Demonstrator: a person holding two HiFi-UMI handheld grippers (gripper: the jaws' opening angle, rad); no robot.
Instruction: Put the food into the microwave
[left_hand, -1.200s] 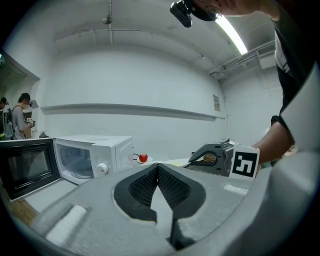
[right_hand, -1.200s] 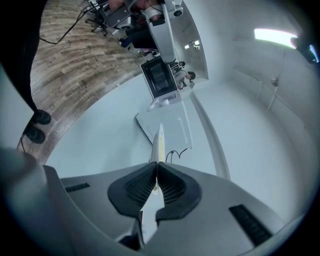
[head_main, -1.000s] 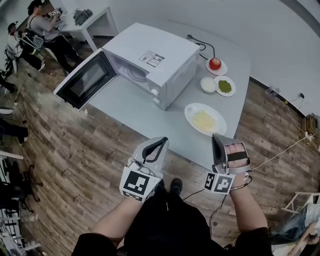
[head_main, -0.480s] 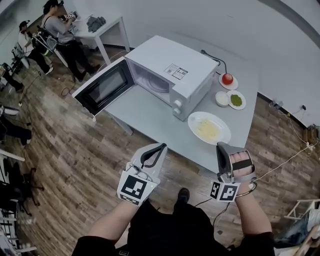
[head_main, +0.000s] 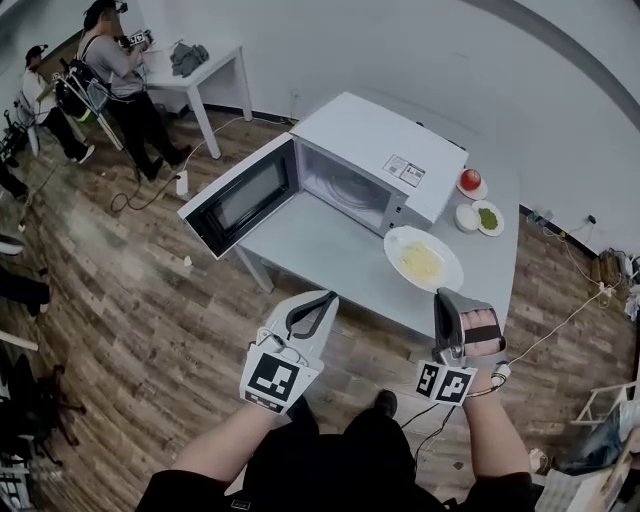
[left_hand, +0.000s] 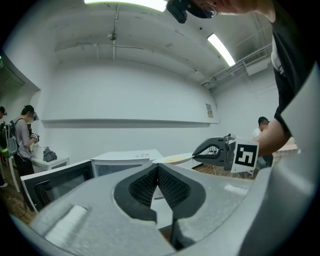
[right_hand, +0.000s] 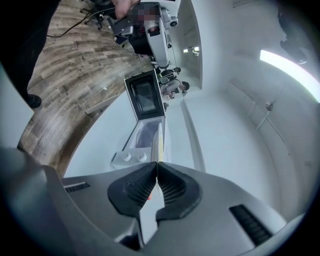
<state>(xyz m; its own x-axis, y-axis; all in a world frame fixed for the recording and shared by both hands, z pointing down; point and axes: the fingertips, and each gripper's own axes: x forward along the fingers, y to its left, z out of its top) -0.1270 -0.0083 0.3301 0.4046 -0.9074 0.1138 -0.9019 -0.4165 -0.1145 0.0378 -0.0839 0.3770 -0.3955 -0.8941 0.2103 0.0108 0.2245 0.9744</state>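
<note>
A white plate of yellow food (head_main: 422, 260) hangs over the grey table (head_main: 310, 245), just in front of the microwave's right front corner. My right gripper (head_main: 441, 294) is shut on its near rim. In the right gripper view the plate (right_hand: 159, 142) shows edge-on, running out of the shut right gripper (right_hand: 156, 164). The white microwave (head_main: 375, 150) stands with its door (head_main: 240, 195) swung open to the left and its cavity (head_main: 345, 190) showing. My left gripper (head_main: 325, 298) is shut on nothing, off the table's front edge. In the left gripper view the left gripper (left_hand: 157, 166) points at the microwave (left_hand: 125, 161).
Three small dishes sit behind the microwave's right side: a tomato on a saucer (head_main: 470, 181), a white bowl (head_main: 466, 216) and a green dish (head_main: 488, 217). People stand by a white table (head_main: 195, 65) at the far left. Wood floor surrounds the grey table.
Both grippers have moved left along the table's front. The plate has gone with the right gripper, away from the small dishes and up to the microwave's front corner.
</note>
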